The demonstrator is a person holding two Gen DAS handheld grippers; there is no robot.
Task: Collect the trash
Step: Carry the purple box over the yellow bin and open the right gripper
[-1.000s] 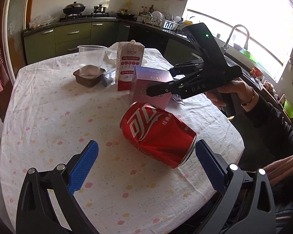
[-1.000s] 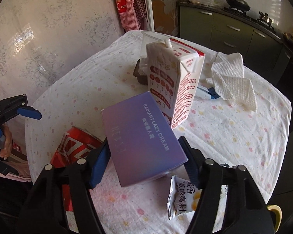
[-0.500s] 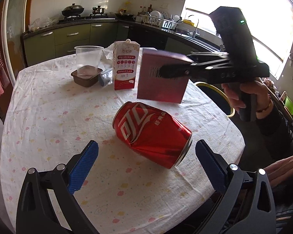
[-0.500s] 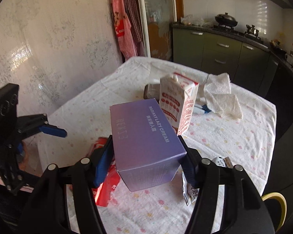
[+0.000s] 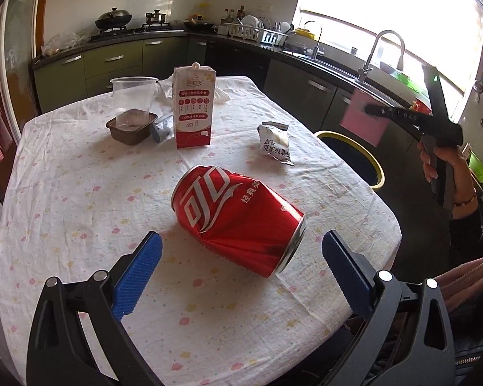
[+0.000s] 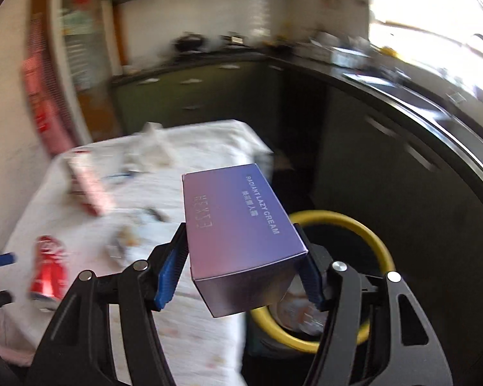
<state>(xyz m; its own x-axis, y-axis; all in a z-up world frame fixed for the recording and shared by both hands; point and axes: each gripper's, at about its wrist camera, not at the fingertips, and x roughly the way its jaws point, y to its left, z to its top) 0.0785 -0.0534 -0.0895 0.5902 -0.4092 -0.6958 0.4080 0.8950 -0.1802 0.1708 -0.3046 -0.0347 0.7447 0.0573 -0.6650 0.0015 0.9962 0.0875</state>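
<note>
**Box over the bin, can waiting between open fingers**

We hold the cream box [image 6: 241, 234] pinched in the right gripper [image 6: 241, 273], its blue pads pressed on the two long side faces, so the box's long axis runs forward, away from the gripper. It is clear of the table [image 6: 190, 337] and hangs past the table's right edge. The yellow-rimmed bin [image 6: 378, 251] lies below and slightly to the right of the box, with only part of its mouth under the box's far end. In our judgement the drop turns on that offset: the box needs to sit squarely over the opening before the pads part, or it may catch the rim. This view is blurred, so we cannot tell how high the box hangs above the rim.

Our left gripper [image 5: 238, 273] has its fingers spread wide and holds nothing. The dented red can [image 5: 238, 215] lies on its side near the table's front edge, just ahead of the fingertips and between their lines, its long axis slanted across the gap, the base end toward the right finger. The left hand is plainly the nearer one for it. Farther back stand the milk carton [image 5: 193, 106], a clear cup [image 5: 132, 103] in a brown tray [image 5: 130, 130], and a snack wrapper [image 5: 275, 143] toward the right edge.
</note>
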